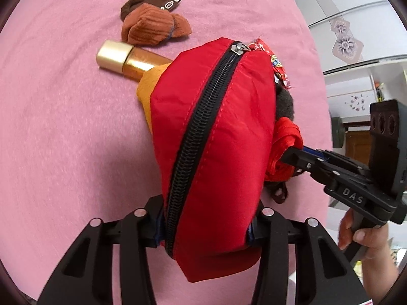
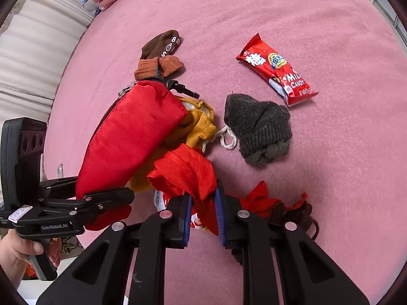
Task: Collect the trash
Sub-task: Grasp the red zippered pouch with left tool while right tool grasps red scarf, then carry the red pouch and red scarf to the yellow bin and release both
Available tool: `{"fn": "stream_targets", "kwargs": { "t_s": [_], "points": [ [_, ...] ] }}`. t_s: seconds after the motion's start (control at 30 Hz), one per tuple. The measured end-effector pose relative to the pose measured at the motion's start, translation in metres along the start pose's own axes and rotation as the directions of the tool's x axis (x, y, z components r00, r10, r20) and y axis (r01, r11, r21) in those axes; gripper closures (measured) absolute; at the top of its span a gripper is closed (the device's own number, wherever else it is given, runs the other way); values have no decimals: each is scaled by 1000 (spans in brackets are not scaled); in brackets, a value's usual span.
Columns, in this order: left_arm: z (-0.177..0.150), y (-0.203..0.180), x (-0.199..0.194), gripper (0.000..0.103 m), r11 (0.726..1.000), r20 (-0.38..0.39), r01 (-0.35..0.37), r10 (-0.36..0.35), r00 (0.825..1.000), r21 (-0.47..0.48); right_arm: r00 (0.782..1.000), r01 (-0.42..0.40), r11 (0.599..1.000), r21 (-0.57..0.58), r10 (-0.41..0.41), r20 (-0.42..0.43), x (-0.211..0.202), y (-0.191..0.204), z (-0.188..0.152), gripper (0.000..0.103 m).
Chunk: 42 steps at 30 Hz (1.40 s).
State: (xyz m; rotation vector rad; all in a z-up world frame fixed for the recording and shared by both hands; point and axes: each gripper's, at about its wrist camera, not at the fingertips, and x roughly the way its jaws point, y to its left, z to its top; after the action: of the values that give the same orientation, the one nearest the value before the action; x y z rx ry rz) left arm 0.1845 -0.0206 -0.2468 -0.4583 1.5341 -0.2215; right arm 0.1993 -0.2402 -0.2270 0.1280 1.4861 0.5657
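A pink fleece blanket [image 2: 279, 12] covers what looks like a bed, with pale cushioned upholstery at its far edge.

The left claw [image 1: 206, 228] is closed on the near end of a padded red nylon pouch with a black zipper [image 1: 216, 132], holding it tilted up off the blanket; the zipper looks fully closed. The right claw [image 2: 203, 216] is pinched on a crumpled red satin cloth [image 2: 183, 175], which lies just beside the pouch and over a mustard-yellow knit piece [image 2: 201, 127].

The likeliest trash here is the red milk-candy wrapper [image 2: 277, 71], lying flat on the blanket beyond the pile and clear of both claws. If the pouch is meant to take it, the zipper would have to be opened first, with the left claw steadying the pouch; I cannot tell whether that is the plan. To reach the wrapper, the right claw would do best to let the cloth go and approach low, closing on a crimped end.

A dark grey knit sock bundle [image 2: 259, 129] sits between the pile and the wrapper. A brown and rust sock pair [image 1: 152, 17] and a gold-capped amber bottle [image 1: 127, 59] lie further off.
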Motion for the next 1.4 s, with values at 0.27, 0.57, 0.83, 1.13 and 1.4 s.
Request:
{"fn": "stream_targets", "kwargs": {
  "t_s": [0.27,0.57,0.83,1.13,1.4],
  "points": [
    [-14,-21,-16,62,999,46,-27,25,999,31,999,-5,1000,7,5,32,-20,6,-14,88],
    [-45,-48,-48,64,995,89,-26,18,996,92,995,-16,1000,14,14,94,-63,8,-40,88],
    [-74,-103,-63,65,991,124,4,-21,992,137,987,-32,998,51,24,158,-111,-9,-73,88],
    [-98,-179,-48,66,976,104,25,-49,993,218,972,-16,990,139,-17,233,-172,-59,-120,88],
    [-110,-260,-15,66,941,54,25,-46,997,338,951,-15,972,234,-59,302,-220,-123,-155,88]
  ]
}}
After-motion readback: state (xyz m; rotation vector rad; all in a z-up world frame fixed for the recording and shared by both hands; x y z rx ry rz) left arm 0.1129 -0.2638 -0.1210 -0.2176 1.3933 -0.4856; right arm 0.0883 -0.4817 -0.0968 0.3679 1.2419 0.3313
